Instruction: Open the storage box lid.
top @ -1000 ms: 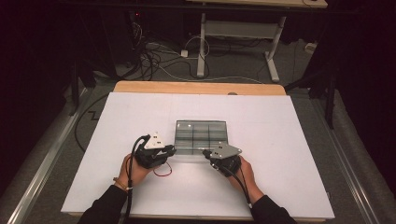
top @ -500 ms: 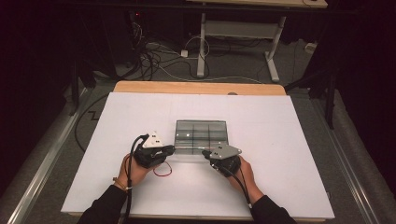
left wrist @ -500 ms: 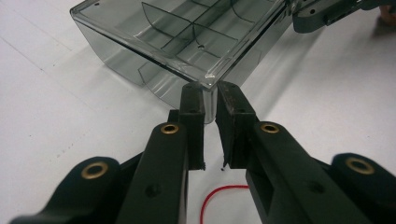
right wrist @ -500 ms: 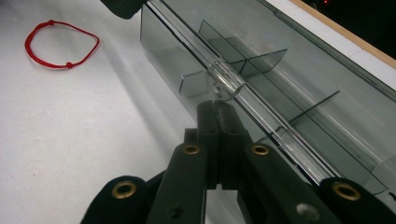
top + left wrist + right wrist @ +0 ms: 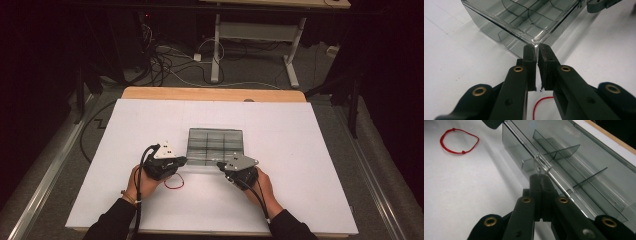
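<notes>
box: a clear smoky plastic compartment box (image 5: 215, 146) with thin inner dividers, lying flat near the middle of the white table (image 5: 310, 150); it is the landmark for all that follows.
lid edge: a transparent rim with a small moulded clasp tab (image 5: 539, 165) runs along the box's near side, the side towards the person.
handling: probably light and rigid, with slick hard walls; thin plastic that could crack or skid away if pinched hard or levered at one end alone.
where to grip: the near rim and the clasp tab look like the sensible purchase; the smooth side walls offer little hold.
left gripper (image 5: 537, 47): at the box's near-left corner, its jaws have just been closing and now stand almost together, only a thin slit between them, tips at the corner edge; whether they pinch the rim cannot be told.
right gripper (image 5: 541, 178): at the box's near side towards its right end, jaws fully together, tips just under the clasp tab, nothing between them that I can see.
red cord loop (image 5: 173, 182): a thin red bracelet-like ring lying on the table just in front of the box, between the two hands.
</notes>
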Tool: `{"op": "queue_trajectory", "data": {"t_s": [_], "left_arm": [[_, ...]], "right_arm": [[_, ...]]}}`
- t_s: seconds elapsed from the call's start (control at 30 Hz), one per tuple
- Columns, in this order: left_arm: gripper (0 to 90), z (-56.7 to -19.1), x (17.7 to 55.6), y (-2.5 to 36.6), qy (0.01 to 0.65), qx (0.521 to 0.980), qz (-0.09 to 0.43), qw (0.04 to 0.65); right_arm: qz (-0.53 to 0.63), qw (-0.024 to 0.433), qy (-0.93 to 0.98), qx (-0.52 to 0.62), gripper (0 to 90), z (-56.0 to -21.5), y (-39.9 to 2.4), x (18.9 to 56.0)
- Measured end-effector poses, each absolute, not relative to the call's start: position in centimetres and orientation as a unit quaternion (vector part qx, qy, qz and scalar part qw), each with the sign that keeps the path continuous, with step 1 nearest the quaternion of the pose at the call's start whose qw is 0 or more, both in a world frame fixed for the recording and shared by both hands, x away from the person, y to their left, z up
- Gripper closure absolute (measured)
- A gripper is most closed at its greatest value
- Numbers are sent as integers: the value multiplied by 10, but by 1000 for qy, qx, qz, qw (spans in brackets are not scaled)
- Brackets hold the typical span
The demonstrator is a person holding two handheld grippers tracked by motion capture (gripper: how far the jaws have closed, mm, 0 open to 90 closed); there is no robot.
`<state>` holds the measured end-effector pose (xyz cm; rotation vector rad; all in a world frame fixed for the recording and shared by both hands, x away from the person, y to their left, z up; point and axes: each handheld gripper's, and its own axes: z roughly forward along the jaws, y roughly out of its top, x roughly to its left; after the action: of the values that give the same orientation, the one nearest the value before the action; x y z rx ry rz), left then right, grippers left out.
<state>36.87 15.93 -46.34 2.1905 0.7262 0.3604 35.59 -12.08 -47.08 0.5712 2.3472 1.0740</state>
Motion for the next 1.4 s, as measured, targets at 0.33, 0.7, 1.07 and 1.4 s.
{"op": "queue_trajectory", "data": {"t_s": [0.33,0.7,1.07,1.4], "left_arm": [[830,-464,367,157,284,861,154,393],[834,-462,367,158,278,858,157,403],[878,-460,370,156,280,844,174,424],[877,-459,370,155,276,843,175,428]], "right_arm": [[407,248,853,212,900,-473,-119,359],[419,260,843,214,900,-468,-121,358],[427,273,834,219,885,-462,-126,356],[421,287,832,221,759,-449,-157,346]]}}
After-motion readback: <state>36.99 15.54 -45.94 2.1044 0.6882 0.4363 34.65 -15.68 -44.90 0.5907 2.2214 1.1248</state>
